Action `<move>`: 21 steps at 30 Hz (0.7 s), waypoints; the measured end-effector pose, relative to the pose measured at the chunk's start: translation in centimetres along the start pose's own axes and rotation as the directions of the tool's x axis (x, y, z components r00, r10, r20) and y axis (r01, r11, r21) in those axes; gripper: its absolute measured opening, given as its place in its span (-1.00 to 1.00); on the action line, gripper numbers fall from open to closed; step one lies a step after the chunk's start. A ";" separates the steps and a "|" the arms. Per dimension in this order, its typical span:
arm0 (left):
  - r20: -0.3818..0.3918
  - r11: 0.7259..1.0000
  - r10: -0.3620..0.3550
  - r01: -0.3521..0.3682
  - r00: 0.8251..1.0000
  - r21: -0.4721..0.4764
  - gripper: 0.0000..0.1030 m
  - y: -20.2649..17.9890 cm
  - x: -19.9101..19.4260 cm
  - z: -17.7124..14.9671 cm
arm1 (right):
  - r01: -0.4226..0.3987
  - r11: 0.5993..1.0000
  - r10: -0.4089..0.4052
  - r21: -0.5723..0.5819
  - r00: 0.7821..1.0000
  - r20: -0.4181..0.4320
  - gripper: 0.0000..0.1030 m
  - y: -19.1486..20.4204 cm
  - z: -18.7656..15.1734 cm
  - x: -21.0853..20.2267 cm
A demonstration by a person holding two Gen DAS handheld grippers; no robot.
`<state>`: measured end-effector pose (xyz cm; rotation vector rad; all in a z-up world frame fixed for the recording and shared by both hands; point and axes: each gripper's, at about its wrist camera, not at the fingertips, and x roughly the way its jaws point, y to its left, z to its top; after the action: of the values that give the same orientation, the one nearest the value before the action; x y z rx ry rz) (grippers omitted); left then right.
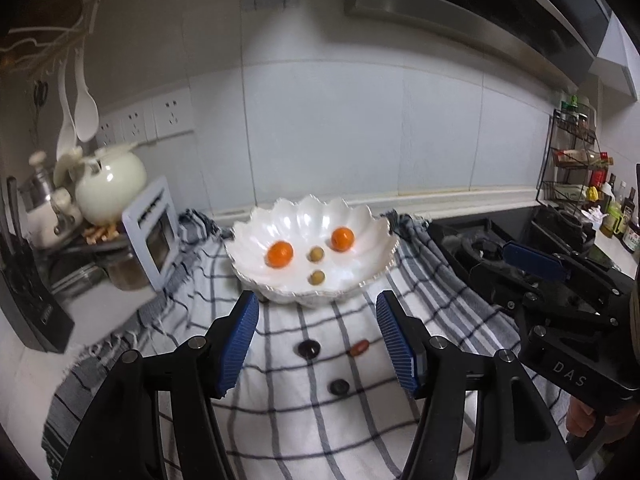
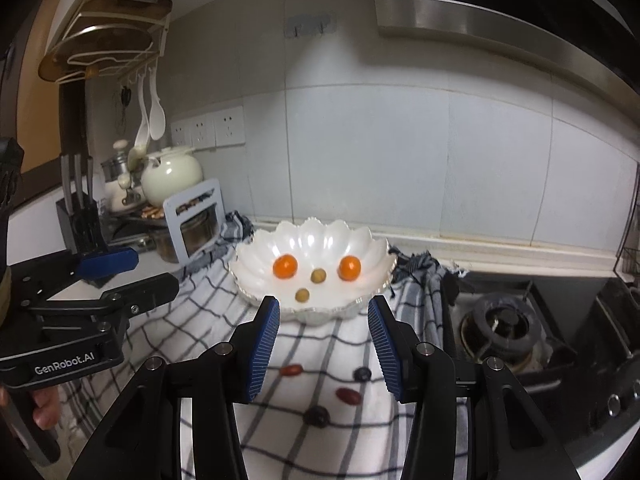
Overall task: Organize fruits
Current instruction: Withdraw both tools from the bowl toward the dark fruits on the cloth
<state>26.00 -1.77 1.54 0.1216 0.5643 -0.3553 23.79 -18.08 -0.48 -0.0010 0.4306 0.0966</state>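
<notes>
A white scalloped bowl (image 1: 360, 220) (image 2: 372, 248) stands on a checked cloth (image 1: 288, 408) (image 2: 320, 344). It holds two orange fruits (image 1: 279, 254) (image 2: 285, 266) and two small green ones (image 1: 317, 254) (image 2: 319, 276). On the cloth in front lie two dark round fruits (image 1: 308, 349) (image 2: 317, 416) and reddish oval ones (image 1: 359, 348) (image 2: 349, 395). My left gripper (image 1: 318, 334) is open and empty above the cloth, short of the bowl. My right gripper (image 2: 323, 342) is open and empty, also just before the bowl.
A teapot (image 1: 110, 184), a knife block (image 2: 80, 216), a jar behind a grey stand (image 1: 150, 232) and wall sockets crowd the left. A gas hob (image 2: 504, 332) lies right of the cloth, with a spice rack (image 1: 576, 168) beyond. A range hood hangs above.
</notes>
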 end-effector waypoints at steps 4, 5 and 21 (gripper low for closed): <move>-0.029 1.000 -0.015 0.014 0.999 -0.004 0.18 -0.4 0.6 -1.3 | -0.002 1.000 0.002 0.010 0.999 -0.039 -0.08 -0.1 -1.3 0.2; -0.038 1.000 -0.013 0.013 0.999 -0.004 0.18 -0.4 0.8 -1.7 | -0.001 1.000 0.002 0.012 0.999 -0.050 -0.08 -0.2 -1.8 0.3; -0.145 0.999 -0.032 0.035 0.989 0.014 0.18 -0.3 4.5 -6.2 | 0.010 1.000 -0.006 0.021 0.985 -0.174 -0.08 0.4 -5.8 3.1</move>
<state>26.35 -2.09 -6.12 0.1551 0.7073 -0.3861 24.13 -17.55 -7.05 0.0108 0.6060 0.0839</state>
